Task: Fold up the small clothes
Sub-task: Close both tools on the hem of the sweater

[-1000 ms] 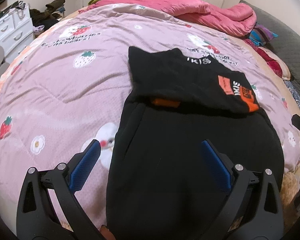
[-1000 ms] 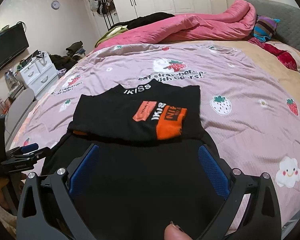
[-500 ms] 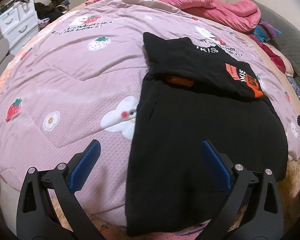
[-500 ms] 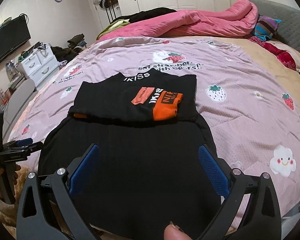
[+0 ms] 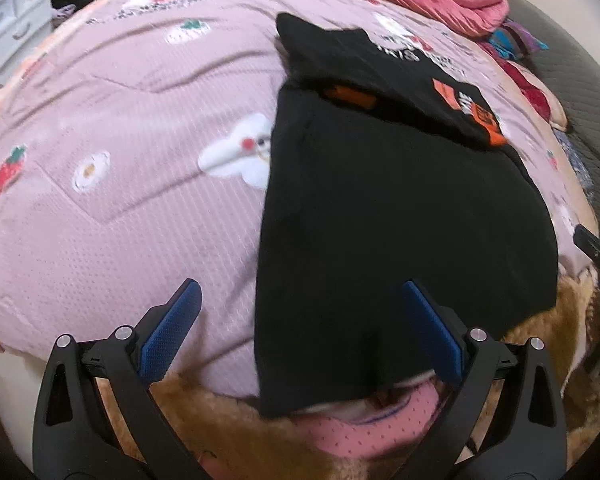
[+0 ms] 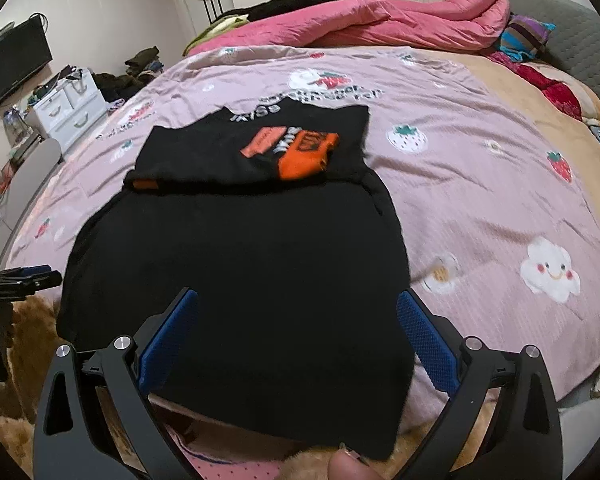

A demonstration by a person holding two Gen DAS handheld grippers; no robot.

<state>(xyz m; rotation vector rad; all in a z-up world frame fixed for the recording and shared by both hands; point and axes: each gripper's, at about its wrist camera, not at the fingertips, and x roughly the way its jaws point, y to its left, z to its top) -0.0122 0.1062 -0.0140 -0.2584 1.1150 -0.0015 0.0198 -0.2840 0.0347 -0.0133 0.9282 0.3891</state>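
A black garment lies flat on the pink strawberry quilt, with its top part folded down so an orange print faces up. Its lower hem hangs over the bed's near edge. It also shows in the right wrist view. My left gripper is open and empty, low at the hem's left corner. My right gripper is open and empty above the hem's right part. The left gripper also shows at the left edge of the right wrist view.
A pink duvet is heaped at the bed's far side, with pillows at the right. White drawers and a TV stand at the left. A brown fluffy fabric lies below the bed's near edge.
Both grippers have pulled back toward the bed's near edge, so the garment's hem and the bed edge have come into view. Both stayed open.
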